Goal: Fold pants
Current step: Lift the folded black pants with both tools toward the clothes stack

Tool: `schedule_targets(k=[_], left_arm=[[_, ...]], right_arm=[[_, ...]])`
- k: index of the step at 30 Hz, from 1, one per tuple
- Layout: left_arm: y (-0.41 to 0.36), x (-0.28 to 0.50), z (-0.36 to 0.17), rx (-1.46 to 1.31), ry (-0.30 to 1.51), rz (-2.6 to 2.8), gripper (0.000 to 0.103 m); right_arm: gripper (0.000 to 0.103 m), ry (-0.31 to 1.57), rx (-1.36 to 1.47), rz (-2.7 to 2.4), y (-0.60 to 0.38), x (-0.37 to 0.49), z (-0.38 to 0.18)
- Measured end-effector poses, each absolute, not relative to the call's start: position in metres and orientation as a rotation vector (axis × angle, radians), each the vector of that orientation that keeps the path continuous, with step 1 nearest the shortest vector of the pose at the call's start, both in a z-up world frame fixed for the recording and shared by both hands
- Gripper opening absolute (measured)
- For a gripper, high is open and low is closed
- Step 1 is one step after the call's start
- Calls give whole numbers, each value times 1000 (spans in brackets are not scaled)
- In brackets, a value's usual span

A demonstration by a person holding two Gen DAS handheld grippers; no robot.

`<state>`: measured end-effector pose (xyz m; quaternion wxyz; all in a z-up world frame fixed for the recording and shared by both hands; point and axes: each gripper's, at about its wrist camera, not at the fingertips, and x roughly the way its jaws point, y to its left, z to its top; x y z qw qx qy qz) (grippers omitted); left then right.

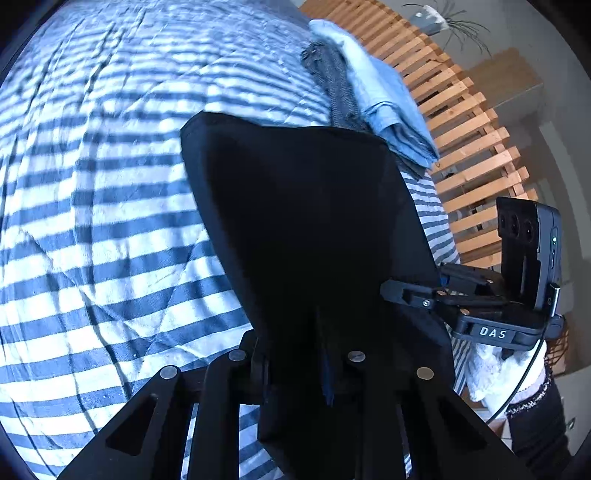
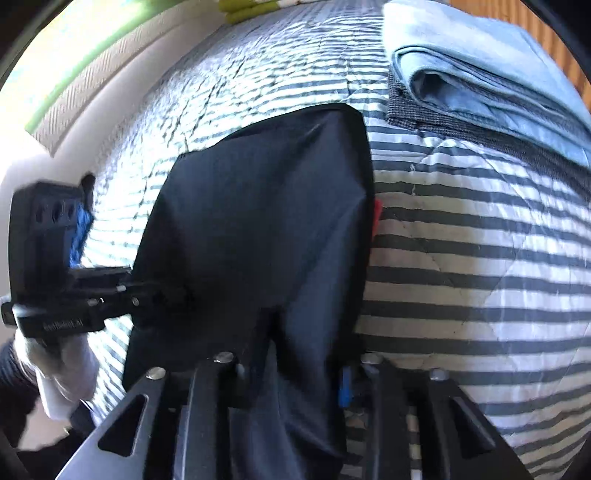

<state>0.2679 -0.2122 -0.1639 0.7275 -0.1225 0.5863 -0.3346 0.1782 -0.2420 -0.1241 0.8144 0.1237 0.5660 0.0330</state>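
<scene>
Black pants (image 1: 306,221) hang as a flat dark panel over a striped quilt (image 1: 92,192). My left gripper (image 1: 317,343) is shut on their near edge; the cloth drapes over its fingertips and hides them. To the right, my right gripper (image 1: 404,293) pinches the same edge, held by a white-gloved hand (image 1: 491,373). In the right wrist view the pants (image 2: 258,229) fall from my right gripper (image 2: 295,365), also shut on the cloth. My left gripper (image 2: 138,295) clamps the pants' left side there. A small red tag (image 2: 376,218) shows at the pants' right edge.
A folded stack of light blue and grey garments (image 2: 480,77) lies on the quilt (image 2: 480,266) at the far right, also visible as the stack (image 1: 373,96). Bare wooden bed slats (image 1: 465,114) lie beyond it. Green pillows (image 2: 251,7) sit at the bed's far end.
</scene>
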Motion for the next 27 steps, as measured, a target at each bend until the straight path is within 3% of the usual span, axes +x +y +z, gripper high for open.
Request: schedule_targets(k=[2,4,8,13,18,21,27], left_arm=[[-212,267,-165,-226,1282,-713,25],[-214,263,-163,-152,1254,-678,31],[-226,253,-158,-25,1197,-648,32],[-229,256,-160,-26,1199,-668,32],[-219,259,-165,-114,1214,-706,26],[-212,261,-166,-176,1233,-710,22],[-202,259,-163,-212,1241,-717,18]], right_arm=[[61,1227,280,28,-249,181,-130],[62,1221,276,6,-252,181,-133],[68,1231,278,66,-244,185,-143],[60,1202,215,82,-222,194,-143],[31,1172,318,82,-237,187,-139],[22,1154,317,75,-235,183,-132],[18,1144,333,73,-229,178,-125]])
